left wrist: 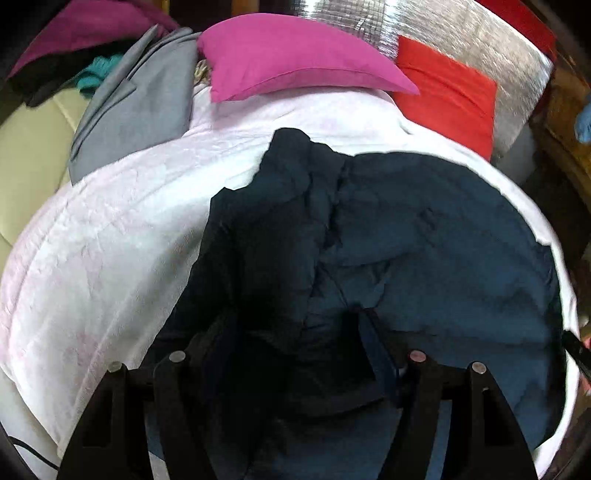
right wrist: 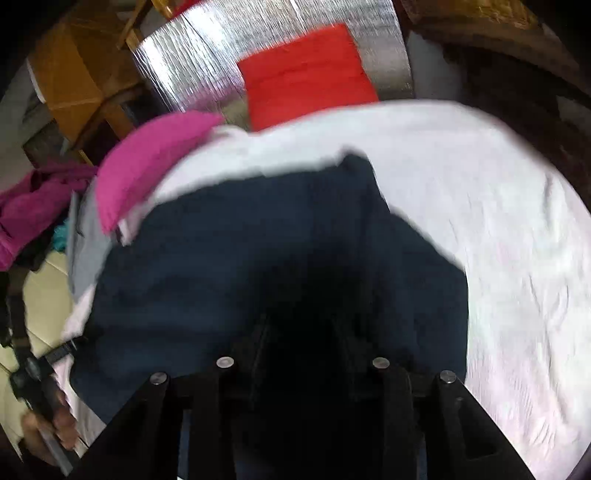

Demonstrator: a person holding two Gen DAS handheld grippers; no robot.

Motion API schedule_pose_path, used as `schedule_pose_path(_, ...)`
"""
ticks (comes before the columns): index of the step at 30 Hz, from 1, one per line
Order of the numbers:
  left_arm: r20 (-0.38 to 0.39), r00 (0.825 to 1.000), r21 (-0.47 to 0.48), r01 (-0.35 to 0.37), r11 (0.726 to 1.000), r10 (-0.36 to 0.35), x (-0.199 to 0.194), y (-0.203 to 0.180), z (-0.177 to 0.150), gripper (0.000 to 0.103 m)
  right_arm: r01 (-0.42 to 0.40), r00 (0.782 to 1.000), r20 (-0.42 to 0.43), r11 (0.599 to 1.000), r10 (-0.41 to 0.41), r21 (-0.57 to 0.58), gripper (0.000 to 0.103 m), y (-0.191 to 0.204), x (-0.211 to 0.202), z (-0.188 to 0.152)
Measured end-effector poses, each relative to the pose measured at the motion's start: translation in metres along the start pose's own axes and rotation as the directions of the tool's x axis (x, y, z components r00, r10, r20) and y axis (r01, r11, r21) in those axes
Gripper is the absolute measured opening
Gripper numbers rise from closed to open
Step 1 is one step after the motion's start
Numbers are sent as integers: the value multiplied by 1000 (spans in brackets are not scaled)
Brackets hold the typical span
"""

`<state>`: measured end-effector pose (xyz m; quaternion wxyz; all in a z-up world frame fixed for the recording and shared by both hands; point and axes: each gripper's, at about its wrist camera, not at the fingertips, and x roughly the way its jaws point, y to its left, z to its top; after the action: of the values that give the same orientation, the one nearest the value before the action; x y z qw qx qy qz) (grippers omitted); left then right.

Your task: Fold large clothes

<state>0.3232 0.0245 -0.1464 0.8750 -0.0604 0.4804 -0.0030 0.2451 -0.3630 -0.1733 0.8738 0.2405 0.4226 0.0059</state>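
A large dark navy garment [left wrist: 424,236] lies spread on a white bedsheet [left wrist: 110,240]. Its left part is bunched and lifted toward my left gripper [left wrist: 295,369], which is shut on a fold of the navy cloth. In the right wrist view the same garment [right wrist: 240,240] runs up into my right gripper [right wrist: 303,369], which is shut on its near edge. The fingertips of both grippers are buried in dark cloth. The person's left hand with the other gripper's handle [right wrist: 40,406] shows at the lower left of the right wrist view.
A magenta pillow [left wrist: 295,55] and a red pillow [left wrist: 447,96] lie at the head of the bed, against a silver quilted panel [left wrist: 461,33]. A grey jacket [left wrist: 136,107] and piled clothes [left wrist: 74,48] sit at the left. Wooden furniture [right wrist: 81,70] stands behind.
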Motion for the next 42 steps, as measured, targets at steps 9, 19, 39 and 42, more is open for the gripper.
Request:
schedule_pose_path(9,60,994,-43,-88,995,91,-3,13,12,70,-65,997,-56,995,61,-75,37,87,87,81)
schedule_pose_path(19,45,990,-2,-132,991,132,2,13,7,70,-67,995,-77,998,67,-1,46,56,74,64)
schedule_pose_path(39,9,999,-331,32,943,-31,-21,97,-18,73,-123,992,9,957,125,264,76,-94,-46,-19)
schedule_pose_path(42,17,999,-375,43,926,-39,-24,106,-22,74,-174,982,-2,905,190,387,76,-122,-37,-26)
